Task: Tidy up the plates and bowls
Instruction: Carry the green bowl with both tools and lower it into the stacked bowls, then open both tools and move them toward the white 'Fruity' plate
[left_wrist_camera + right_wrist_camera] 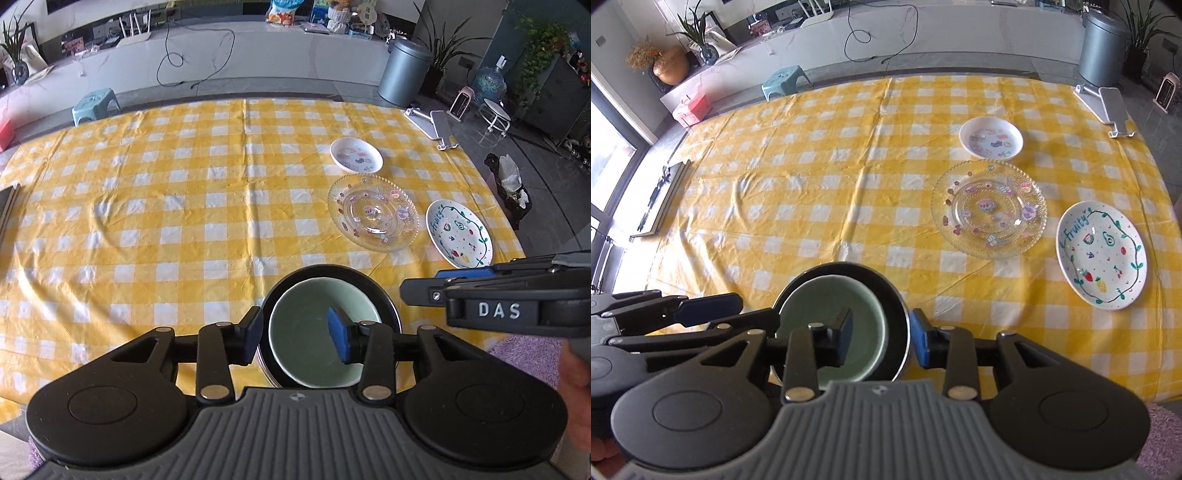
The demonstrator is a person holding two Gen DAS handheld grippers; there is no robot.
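Observation:
A pale green bowl (314,339) sits inside a black bowl (384,299) at the table's near edge; both show in the right wrist view too, green (831,314) in black (886,291). My left gripper (297,334) is open, its fingers straddling the left rims, one pad outside the stack and one inside the green bowl. My right gripper (882,341) is open, straddling the right rims the same way. Three plates lie to the right: a small white sticker plate (991,138), a clear glass plate (989,208) and a white "Fruity" plate (1102,254).
The table has a yellow checked cloth (812,184). A white phone stand (1106,105) is at its far right corner. A flat dark object (661,203) lies at the left edge. A stool (783,79) and bin (1102,44) stand beyond.

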